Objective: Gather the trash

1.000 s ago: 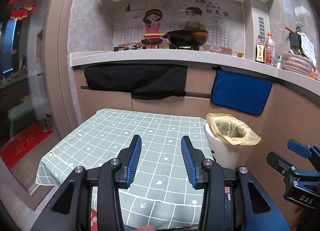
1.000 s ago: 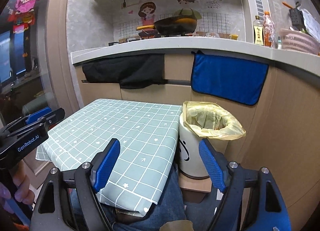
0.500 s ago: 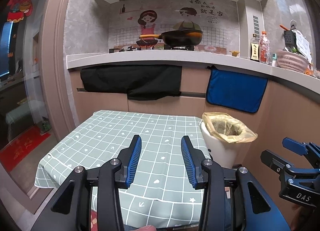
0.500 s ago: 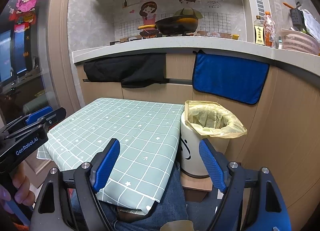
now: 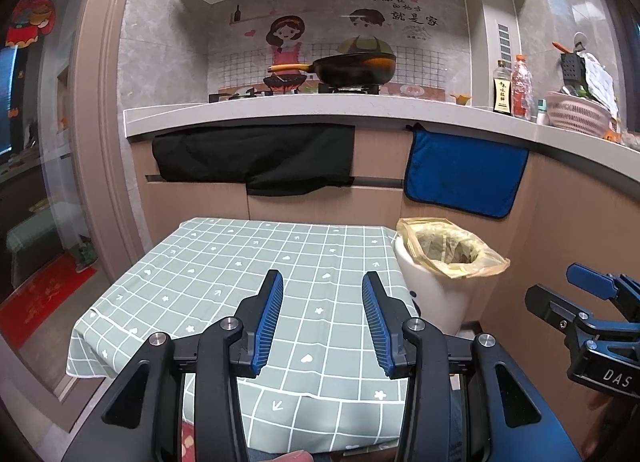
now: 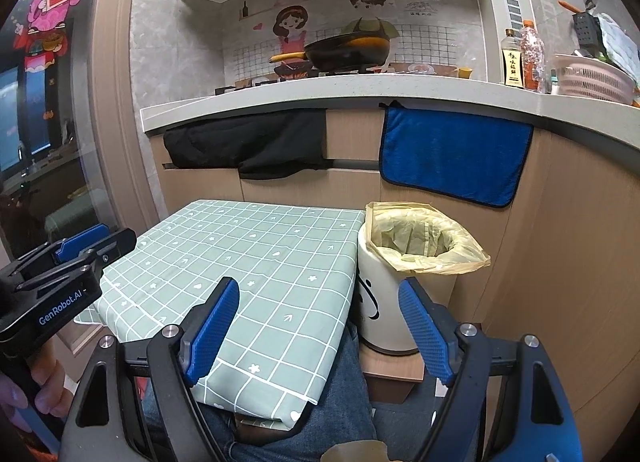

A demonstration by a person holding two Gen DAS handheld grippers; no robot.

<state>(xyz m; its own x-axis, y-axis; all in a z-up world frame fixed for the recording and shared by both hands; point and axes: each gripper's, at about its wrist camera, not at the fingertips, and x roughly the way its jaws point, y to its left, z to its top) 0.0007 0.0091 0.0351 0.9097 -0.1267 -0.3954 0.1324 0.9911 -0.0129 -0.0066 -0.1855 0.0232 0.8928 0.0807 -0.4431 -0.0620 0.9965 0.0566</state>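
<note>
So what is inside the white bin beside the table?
The white bin holds a yellow plastic liner bag, folded over its rim. The bag's bottom is hidden, so any trash there cannot be seen.

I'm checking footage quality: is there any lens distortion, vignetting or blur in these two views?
Left wrist view: strong fisheye bending of the pale stone countertop edge, black corners, slight softness toward the right rim. Right wrist view: the same curved countertop, dark corners, centre sharp on the white bin with yellow liner.

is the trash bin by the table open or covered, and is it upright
Open and upright. The white trash bin has no lid; its yellow bag liner is folded over the rim, mouth gaping upward. Contents too dim to tell.
</note>
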